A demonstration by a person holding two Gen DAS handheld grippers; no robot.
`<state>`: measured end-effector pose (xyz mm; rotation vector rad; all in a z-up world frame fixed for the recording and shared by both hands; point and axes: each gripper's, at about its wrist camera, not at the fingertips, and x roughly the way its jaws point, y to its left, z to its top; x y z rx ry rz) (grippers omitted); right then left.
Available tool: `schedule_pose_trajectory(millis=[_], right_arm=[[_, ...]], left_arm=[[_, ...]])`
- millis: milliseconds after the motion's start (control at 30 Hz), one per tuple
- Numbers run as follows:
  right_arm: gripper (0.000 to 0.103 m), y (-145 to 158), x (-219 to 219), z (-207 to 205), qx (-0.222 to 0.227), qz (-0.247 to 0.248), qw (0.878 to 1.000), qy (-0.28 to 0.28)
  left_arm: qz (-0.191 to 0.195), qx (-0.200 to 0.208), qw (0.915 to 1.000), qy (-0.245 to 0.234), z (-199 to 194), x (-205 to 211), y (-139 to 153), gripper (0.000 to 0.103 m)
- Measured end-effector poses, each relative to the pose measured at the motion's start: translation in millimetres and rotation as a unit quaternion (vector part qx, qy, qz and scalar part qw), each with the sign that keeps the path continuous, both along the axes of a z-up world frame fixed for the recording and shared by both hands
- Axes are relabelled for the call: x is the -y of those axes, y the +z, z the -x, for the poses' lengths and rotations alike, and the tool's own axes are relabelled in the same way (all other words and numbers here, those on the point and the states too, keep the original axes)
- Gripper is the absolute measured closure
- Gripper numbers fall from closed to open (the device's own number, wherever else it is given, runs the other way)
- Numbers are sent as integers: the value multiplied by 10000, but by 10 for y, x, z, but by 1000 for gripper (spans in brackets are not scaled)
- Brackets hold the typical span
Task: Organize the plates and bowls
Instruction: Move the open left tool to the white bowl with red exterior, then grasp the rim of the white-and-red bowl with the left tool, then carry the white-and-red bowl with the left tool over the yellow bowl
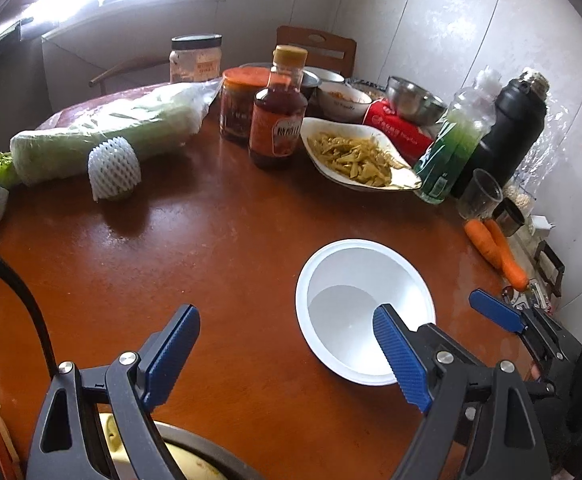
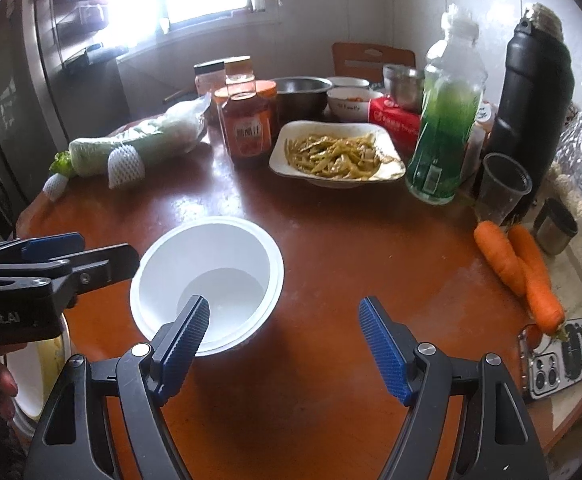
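Note:
An empty white bowl [image 1: 365, 308] [image 2: 207, 280] stands on the brown table [image 1: 211, 248], near its front. My left gripper [image 1: 287, 316] is open above the table; its right finger [image 1: 401, 356] hangs over the bowl's near rim without touching. My right gripper [image 2: 285, 308] is open too, and its left finger [image 2: 183, 344] overlaps the bowl's near edge. Nothing is between either pair of jaws. A white plate of green beans [image 1: 359, 156] [image 2: 337, 156] sits behind. A bowl with yellow remains [image 2: 39, 368] lies under the left gripper.
At the back stand a white bowl with food [image 2: 349, 102], steel bowls [image 1: 415, 100], sauce bottles [image 1: 277, 120], a red pack [image 1: 399, 130]. Wrapped cabbage [image 1: 107, 136] lies left. A green bottle [image 2: 447, 120], black flask [image 2: 531, 112], cup [image 2: 501, 188], carrots [image 2: 519, 272], phone [image 2: 559, 364] crowd the right.

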<state>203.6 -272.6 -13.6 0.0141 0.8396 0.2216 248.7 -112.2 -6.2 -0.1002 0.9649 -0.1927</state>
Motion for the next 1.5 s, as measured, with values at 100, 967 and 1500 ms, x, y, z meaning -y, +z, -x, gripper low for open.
schedule_pose_trajectory(millis=[100,967,1500], right_arm=[[24,-34,-17,-37,-22,1,10000,36],[55,-64,-288,-36,-49,-278,9974,660],[55,360,-643,264,458,-214,9933,1042]], left_arm=[[-115,-85,9999,-35,-44,48,-58,15],[330,-396,9975,-492,-69,132,-175,54],[426,88,9988,-241,366,-318,321,54]])
